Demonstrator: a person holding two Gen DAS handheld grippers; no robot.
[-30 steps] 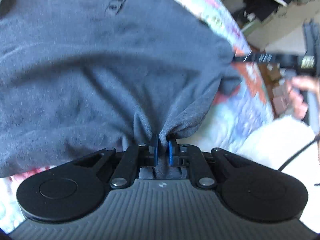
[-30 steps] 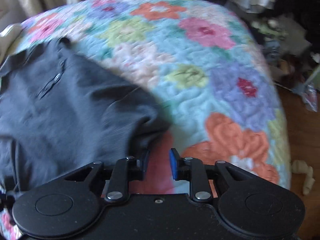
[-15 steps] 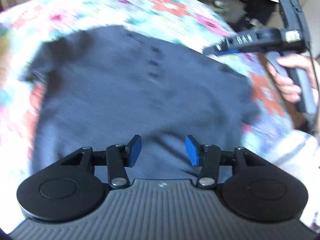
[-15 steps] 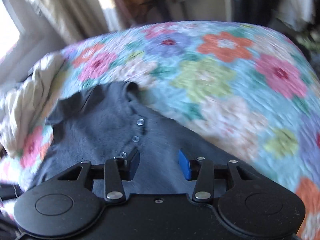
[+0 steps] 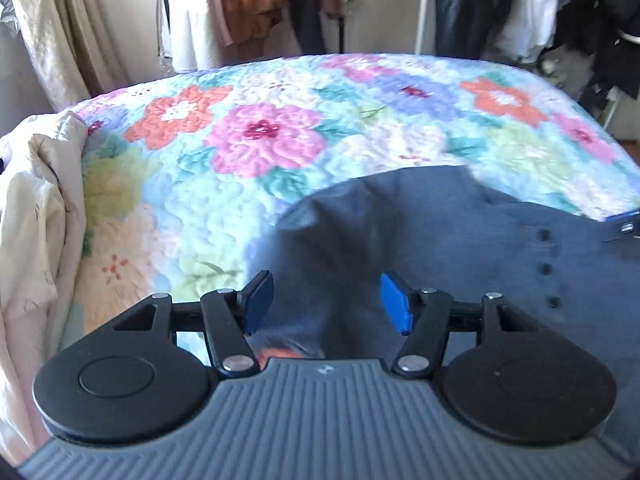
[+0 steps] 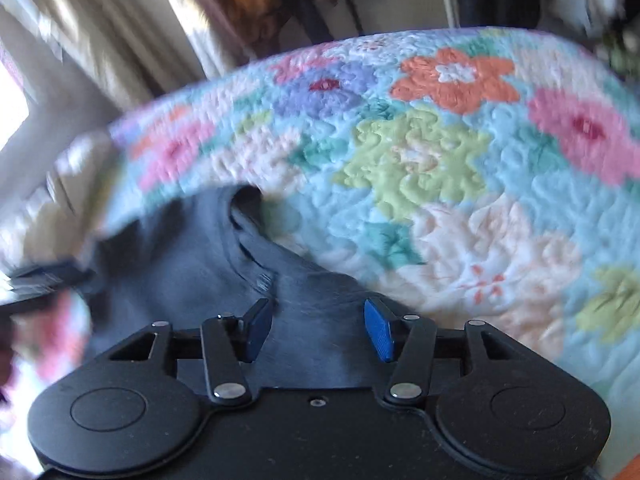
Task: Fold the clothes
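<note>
A dark grey buttoned shirt [image 5: 460,248] lies flat on the flowered quilt [image 5: 260,136]. My left gripper [image 5: 326,304] hovers over its left sleeve, jaws opening, blue pads apart and nothing pinched. In the right wrist view the same shirt [image 6: 192,264] shows its collar. My right gripper [image 6: 318,332] hangs above the cloth just below that collar, jaws also opening and empty. The right gripper's tip [image 5: 626,226] peeks in at the left view's right edge. The left gripper [image 6: 44,276] appears blurred at the right view's left edge.
A cream blanket [image 5: 36,208] is bunched along the bed's left side. Curtains [image 5: 60,28] and hanging clothes [image 5: 256,4] stand behind the bed. More hanging garments [image 5: 560,12] crowd the back right. The quilt [image 6: 440,168] stretches wide beyond the shirt.
Both grippers let go of the shirt's lower edge and opened. They travelled up over the shirt toward its sleeve and collar, tilting so the far wall now shows.
</note>
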